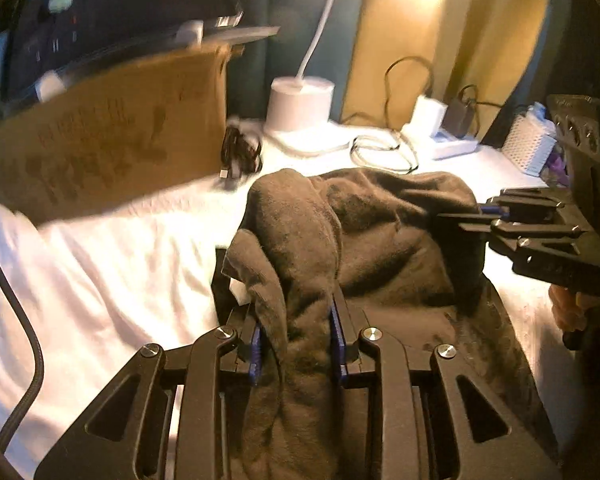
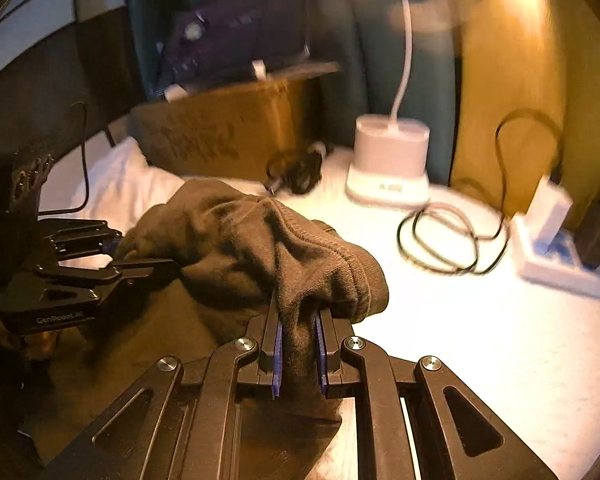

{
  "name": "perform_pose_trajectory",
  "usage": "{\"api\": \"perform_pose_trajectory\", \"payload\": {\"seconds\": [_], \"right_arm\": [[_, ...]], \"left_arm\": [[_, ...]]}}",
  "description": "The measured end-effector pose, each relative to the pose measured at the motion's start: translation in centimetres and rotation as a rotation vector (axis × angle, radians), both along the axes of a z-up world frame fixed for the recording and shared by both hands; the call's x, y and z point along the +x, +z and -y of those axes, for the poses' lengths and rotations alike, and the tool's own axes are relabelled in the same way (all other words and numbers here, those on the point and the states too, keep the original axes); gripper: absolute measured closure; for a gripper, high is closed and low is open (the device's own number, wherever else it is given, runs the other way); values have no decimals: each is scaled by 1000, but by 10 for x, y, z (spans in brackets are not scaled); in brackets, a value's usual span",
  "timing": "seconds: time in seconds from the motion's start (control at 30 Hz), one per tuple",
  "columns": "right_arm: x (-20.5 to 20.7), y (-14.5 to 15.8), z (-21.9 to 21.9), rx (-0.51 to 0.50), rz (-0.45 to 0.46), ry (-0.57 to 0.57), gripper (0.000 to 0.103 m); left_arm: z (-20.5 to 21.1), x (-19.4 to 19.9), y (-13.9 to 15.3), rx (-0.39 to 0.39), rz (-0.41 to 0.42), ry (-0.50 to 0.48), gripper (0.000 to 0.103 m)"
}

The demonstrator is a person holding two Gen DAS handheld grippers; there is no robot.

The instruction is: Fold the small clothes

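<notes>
Fabric filled the left wrist view: a dark brown garment (image 1: 364, 232) lay bunched on the white-covered surface (image 1: 112, 264), its long axis running from the near edge of the frame away toward the lamp base (image 1: 300, 104). The left tool (image 1: 298, 344) was clamped on a thick fold of that garment, blue pads (image 1: 256, 350) pressing the cloth on both sides. At the right of the same view, the right tool (image 1: 460, 222) reached in sideways and met the garment's far right edge; its jaws appeared closed there. A cardboard box (image 1: 112, 148) stood at the left rear, and coiled cables (image 1: 384, 152) lay beside the lamp base.

Seen from the right wrist, the same dark brown garment (image 2: 260, 248) rose in a ridge from the right tool (image 2: 299, 354), which pinched a ribbed hem between its blue pads (image 2: 277, 360). The cloth stretched leftward across the frame to the left tool (image 2: 148, 266), which gripped its other end, so the garment spanned the two tools with its long axis running left to right. The white-covered surface (image 2: 480, 340) lay bare to the right, with the lamp base (image 2: 390, 160), a loop of cable (image 2: 440, 240) and the cardboard box (image 2: 220, 136) behind, all blurred.
</notes>
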State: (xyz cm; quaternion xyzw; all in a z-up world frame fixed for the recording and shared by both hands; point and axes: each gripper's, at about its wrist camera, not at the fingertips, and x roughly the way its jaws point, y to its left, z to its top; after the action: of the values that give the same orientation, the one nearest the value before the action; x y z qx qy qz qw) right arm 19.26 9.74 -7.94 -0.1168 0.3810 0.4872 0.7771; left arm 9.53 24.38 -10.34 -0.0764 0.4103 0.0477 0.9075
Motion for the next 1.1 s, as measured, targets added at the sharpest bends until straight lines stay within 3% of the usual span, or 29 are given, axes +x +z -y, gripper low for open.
{"api": "perform_pose_trajectory", "payload": {"seconds": [0.27,0.47,0.57,0.6,0.63,0.67,0.8,0.9,1.0,1.1], "right_arm": [[39,-30,-11,9,-227,7,90],[58,-29,-8,18,-292,-32,81],[61,-28,4,30,-292,-88,61],[64,-30,7,37,-301,-108,40],[68,-32,12,51,-311,-134,28],[71,-34,12,60,-313,-142,28],[79,-34,20,93,-243,-206,28],[81,-36,22,43,-177,-235,28],[71,-37,21,-63,-36,-246,28],[65,-36,20,-102,14,-255,28]], "left_arm": [[-19,8,-14,-93,-63,53,70],[-17,12,-10,-58,-59,53,70],[-15,14,-8,-20,-65,52,69],[-15,15,-9,-18,-69,54,69],[-16,15,-10,-16,-73,56,68],[-17,15,-10,-16,-76,59,68],[-14,15,-7,24,-69,70,66],[-15,15,-6,42,-68,81,62],[-13,15,-7,56,-71,84,62],[-12,14,-4,67,-70,101,62]]}}
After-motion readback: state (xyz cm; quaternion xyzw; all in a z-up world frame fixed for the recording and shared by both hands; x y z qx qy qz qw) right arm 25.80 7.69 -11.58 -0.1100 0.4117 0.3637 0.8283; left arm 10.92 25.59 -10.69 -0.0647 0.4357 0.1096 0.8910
